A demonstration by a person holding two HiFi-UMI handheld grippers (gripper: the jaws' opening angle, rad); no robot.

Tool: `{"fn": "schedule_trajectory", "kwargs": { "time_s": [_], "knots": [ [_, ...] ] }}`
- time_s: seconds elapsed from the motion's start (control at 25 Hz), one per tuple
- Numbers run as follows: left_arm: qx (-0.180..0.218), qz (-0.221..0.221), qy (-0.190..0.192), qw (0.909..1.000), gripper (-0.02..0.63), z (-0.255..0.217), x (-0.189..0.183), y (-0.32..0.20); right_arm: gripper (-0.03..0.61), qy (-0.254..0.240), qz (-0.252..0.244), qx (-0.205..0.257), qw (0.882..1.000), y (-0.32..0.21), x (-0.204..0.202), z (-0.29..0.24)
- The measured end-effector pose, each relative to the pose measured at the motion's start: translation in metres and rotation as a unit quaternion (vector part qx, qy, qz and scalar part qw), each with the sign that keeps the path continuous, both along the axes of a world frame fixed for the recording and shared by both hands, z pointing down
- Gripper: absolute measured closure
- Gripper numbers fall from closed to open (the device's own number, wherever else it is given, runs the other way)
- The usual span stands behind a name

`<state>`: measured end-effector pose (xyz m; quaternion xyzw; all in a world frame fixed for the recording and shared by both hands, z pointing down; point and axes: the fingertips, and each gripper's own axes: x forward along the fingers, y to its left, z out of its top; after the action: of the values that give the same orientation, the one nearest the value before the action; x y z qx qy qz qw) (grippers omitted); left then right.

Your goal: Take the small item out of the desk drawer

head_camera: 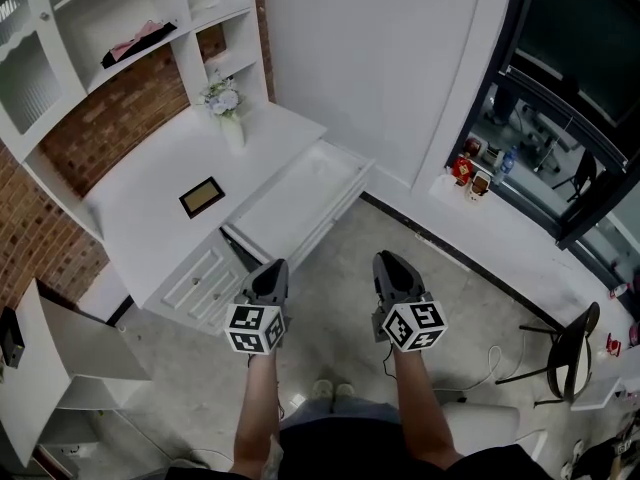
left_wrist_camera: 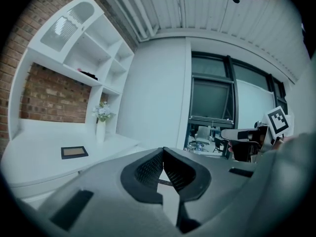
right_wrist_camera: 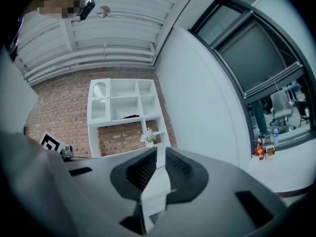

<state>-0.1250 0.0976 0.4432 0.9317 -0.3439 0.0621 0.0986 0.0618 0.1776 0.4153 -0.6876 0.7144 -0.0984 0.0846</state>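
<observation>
The white desk stands at the left, and its wide drawer is pulled out towards me. The drawer's inside looks plain white, with no item visible in it. A small dark framed rectangle lies flat on the desktop and also shows as the frame in the left gripper view. My left gripper hovers just in front of the drawer, its jaws shut with the tips touching and nothing held. My right gripper hangs over the floor to the right of the drawer, its jaws a narrow slit apart and empty.
A vase of flowers stands at the desk's back corner under white shelves. Small drawers sit below the desktop. An open cabinet door is at lower left. Figurines line the window sill, and a black chair stands at right.
</observation>
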Motion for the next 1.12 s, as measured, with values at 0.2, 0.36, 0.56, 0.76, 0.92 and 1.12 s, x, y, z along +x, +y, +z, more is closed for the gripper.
{"fn": "schedule_trajectory", "kwargs": {
  "time_s": [0.2,0.36,0.56,0.76,0.92,1.12],
  "knots": [
    [-0.002,0.007,0.001,1.0,0.604,0.004,-0.005,-0.003,0.462,-0.012,-0.009,0.012,1.0,0.001,-0.008,-0.002],
    [0.007,0.008,0.008,0.9999,0.604,-0.003,-0.011,-0.009,0.403,-0.015,-0.005,0.029,0.999,0.005,-0.009,-0.013],
    [0.022,0.012,0.021,0.9995,0.604,-0.018,-0.01,-0.021,0.38,-0.012,0.01,0.04,0.999,0.005,-0.002,-0.025],
    [0.029,0.022,0.024,0.9991,0.604,-0.024,0.005,-0.041,0.379,-0.005,0.025,0.048,0.999,-0.01,0.015,-0.033],
    [0.035,0.018,0.03,0.9988,0.604,-0.03,0.017,-0.069,0.379,-0.002,0.029,0.049,0.998,-0.036,0.031,-0.036],
    [0.031,0.01,0.029,0.9991,0.604,-0.019,0.04,-0.116,0.379,0.0,0.025,0.046,0.999,-0.086,0.06,-0.029]
  ]
}}
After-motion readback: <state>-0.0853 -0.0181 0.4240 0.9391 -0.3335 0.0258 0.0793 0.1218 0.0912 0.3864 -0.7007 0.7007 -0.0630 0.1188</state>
